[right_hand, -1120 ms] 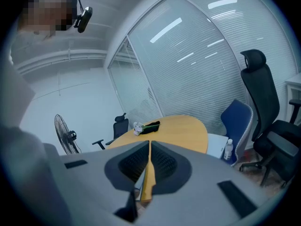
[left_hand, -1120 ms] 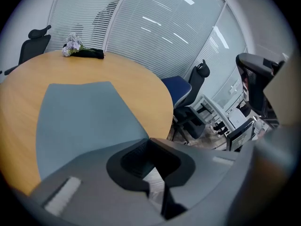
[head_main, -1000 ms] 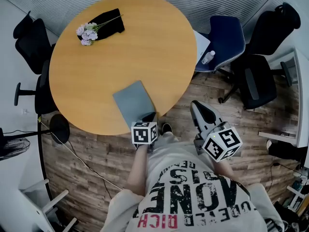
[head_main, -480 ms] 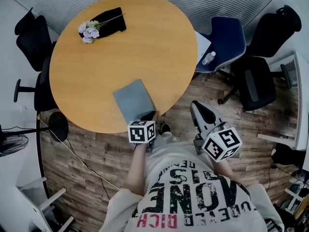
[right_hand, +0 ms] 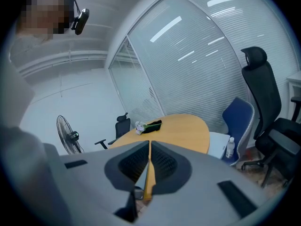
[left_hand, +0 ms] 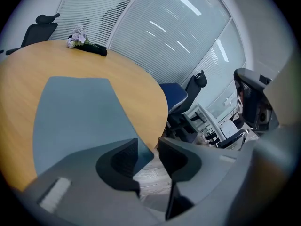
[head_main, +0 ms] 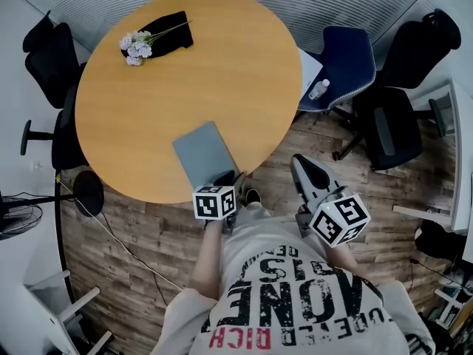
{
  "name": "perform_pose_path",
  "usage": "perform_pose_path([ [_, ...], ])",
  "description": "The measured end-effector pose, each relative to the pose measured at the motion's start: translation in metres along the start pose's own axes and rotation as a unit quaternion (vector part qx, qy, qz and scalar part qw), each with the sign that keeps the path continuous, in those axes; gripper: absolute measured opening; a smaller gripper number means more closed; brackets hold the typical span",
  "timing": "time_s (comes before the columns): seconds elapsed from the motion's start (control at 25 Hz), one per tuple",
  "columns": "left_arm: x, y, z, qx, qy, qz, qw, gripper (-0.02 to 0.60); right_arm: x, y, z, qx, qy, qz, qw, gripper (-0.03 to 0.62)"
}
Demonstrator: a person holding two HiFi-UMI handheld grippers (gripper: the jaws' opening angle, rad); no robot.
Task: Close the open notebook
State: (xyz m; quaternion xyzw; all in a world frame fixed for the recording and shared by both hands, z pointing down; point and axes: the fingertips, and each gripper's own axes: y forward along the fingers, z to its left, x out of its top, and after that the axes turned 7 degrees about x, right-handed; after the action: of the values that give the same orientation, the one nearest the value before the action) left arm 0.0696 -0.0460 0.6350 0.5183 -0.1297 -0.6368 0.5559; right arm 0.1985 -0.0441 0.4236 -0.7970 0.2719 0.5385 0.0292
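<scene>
The notebook (head_main: 205, 154) lies closed and flat, grey-blue cover up, near the front edge of the round wooden table (head_main: 148, 102). My left gripper (head_main: 230, 179) sits at the notebook's near right corner. In the left gripper view its jaws are opening: the left gripper (left_hand: 148, 154) has a clear gap, the notebook (left_hand: 75, 117) corner lies by the left pad, and no pad presses on it. My right gripper (head_main: 304, 170) hangs over the floor to the right of the table. Seen in its own view, the right gripper (right_hand: 149, 160) is shut on nothing.
A bunch of pale flowers (head_main: 135, 49) lies on a black cloth (head_main: 168, 31) at the table's far side. A blue chair (head_main: 346, 61) with a bottle (head_main: 318, 88) stands right of the table. Black office chairs (head_main: 46, 65) flank it, and a fan (right_hand: 70, 131) stands at the left.
The left gripper's marker cube has shifted slightly left and rolled a little at the notebook's corner. The notebook and the right gripper have not moved.
</scene>
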Motion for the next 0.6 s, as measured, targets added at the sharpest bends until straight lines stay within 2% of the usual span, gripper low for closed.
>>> perform_pose_path([
  [0.44, 0.0001, 0.0001, 0.0037, 0.008, -0.009, -0.003, 0.9999, 0.12, 0.0019, -0.0015, -0.0031, -0.004, 0.003, -0.002, 1.0, 0.02],
  [0.6, 0.0001, 0.0004, 0.0099, 0.025, -0.013, -0.005, 0.9996, 0.075, 0.0012, -0.0012, -0.0023, -0.005, 0.003, -0.001, 1.0, 0.02],
])
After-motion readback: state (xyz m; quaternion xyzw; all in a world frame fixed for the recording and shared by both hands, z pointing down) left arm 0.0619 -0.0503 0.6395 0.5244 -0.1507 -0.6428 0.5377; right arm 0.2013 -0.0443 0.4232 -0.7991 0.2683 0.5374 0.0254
